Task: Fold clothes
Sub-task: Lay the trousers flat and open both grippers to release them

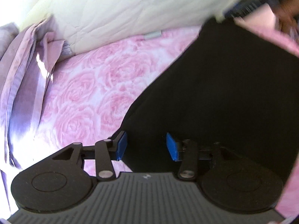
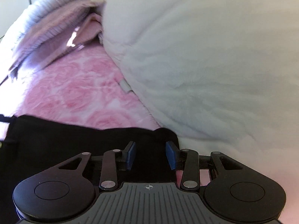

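A black garment lies spread flat on the pink rose-patterned bed sheet. My left gripper hovers over its left edge, open, with only black cloth showing between the blue pads. In the right wrist view the same garment fills the lower left. My right gripper stands open above its upper right corner, nothing pinched between the pads. The right-hand gripper shows blurred at the top right of the left wrist view.
A thick white quilt is bunched just beyond the garment and also shows as the quilt in the left view. A lilac heap of cloth lies at the left, and as lilac cloth. Bare pink sheet lies between.
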{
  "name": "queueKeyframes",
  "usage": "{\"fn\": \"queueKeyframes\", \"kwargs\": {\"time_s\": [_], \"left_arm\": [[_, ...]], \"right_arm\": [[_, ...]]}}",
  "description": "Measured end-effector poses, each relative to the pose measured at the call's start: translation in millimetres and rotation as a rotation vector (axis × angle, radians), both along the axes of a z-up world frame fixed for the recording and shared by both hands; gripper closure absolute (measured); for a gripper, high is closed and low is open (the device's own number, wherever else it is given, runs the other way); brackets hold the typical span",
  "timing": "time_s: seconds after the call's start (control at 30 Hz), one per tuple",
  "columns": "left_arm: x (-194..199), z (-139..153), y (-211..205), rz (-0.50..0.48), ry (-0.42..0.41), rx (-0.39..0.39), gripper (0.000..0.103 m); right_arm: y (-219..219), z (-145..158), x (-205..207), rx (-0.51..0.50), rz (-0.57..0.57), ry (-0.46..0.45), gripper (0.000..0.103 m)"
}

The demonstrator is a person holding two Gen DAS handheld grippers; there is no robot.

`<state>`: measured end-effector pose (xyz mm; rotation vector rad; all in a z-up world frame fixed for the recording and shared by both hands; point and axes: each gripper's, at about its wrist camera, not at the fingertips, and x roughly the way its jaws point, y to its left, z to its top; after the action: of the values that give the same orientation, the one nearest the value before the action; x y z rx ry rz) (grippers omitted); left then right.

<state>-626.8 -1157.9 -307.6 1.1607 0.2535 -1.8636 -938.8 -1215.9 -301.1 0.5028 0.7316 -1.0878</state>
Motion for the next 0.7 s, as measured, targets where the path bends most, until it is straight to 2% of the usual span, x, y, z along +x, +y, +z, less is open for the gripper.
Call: {"fn": "queueKeyframes", "kwargs": {"time_s": [0.07, 0.17, 0.3, 0.33, 0.37, 0.43, 0.47, 0.53, 0.63, 0.7], "left_arm": [[10.5, 9.9, 3.1, 0.044, 0.052, 0.002, 0.062], [22.4, 1.1, -9.6, 0.117, 0.096, 0.051, 0.063], [34.1, -20.6, -38.6, 0.203, 0.162, 0.118, 0.049], [36.0, -17.9, -36.7, 0.2, 0.159, 0.117, 0.047], [37.8, -15.1, -34.7, 0.197, 0.155, 0.115, 0.049], [41.0, -6.6, -25.0, 0.194, 0.127, 0.1, 0.06], [42.9, 0.0, -15.6, 0.191, 0.116, 0.088, 0.064], [44.4, 13.9, 8.1, 0.17, 0.102, 0.066, 0.065], [31.9, 26.8, 58.9, 0.058, 0.084, 0.041, 0.064], [22.1, 22.9, 88.7, -0.017, 0.085, 0.061, 0.063]], "right_arm": [[24.1, 7.6, 3.6, -0.028, 0.023, -0.001, 0.063], [45.4, 9.1, 9.1, -0.034, 0.055, 0.003, 0.063], [48.9, -5.0, 14.7, 0.02, 0.079, 0.023, 0.063], [49.7, -8.5, 16.0, 0.034, 0.085, 0.027, 0.063], [50.6, -12.0, 17.4, 0.048, 0.091, 0.032, 0.063], [53.0, -17.4, 19.8, 0.072, 0.102, 0.04, 0.063], [58.2, -10.8, 18.5, 0.069, 0.098, 0.032, 0.063], [73.7, 2.5, 18.7, 0.058, 0.114, 0.027, 0.063], [104.0, 13.9, 23.1, 0.053, 0.168, 0.035, 0.063], [126.2, 9.8, 27.6, 0.064, 0.216, 0.062, 0.063]]}}
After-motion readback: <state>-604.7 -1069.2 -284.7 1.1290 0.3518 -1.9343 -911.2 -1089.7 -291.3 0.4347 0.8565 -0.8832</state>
